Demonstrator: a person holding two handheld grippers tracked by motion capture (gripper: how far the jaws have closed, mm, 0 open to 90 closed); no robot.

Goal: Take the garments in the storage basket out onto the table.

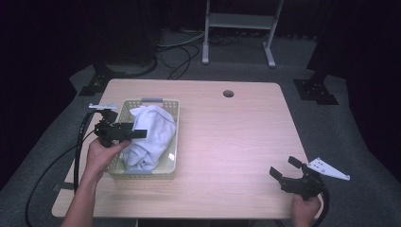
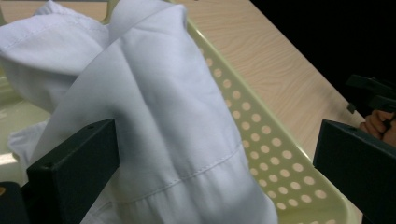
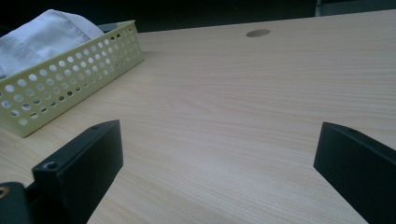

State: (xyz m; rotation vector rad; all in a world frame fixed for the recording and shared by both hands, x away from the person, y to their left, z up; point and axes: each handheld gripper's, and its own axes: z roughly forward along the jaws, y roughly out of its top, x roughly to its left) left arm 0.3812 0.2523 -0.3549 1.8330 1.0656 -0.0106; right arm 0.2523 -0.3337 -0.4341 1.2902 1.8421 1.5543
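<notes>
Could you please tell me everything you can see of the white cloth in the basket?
The white cloth is a crumpled, thin woven fabric with a stitched seam across one fold. It is piled loosely in the pale yellow perforated basket, rising above the rim and draping over the wall on the right. The left tool is at it with jaws wide open on either side of a fold; whether they touch the fabric is unclear.

A pale wooden table [image 1: 227, 142] with rounded corners stands on grey carpet; a round cable hole [image 1: 228, 93] is cut near its far edge; a pale yellow-green perforated basket [image 1: 173, 142] sits directly on the left part of the top, its long side running front to back; the wood to the right of it lies bare, light grain running across.
</notes>
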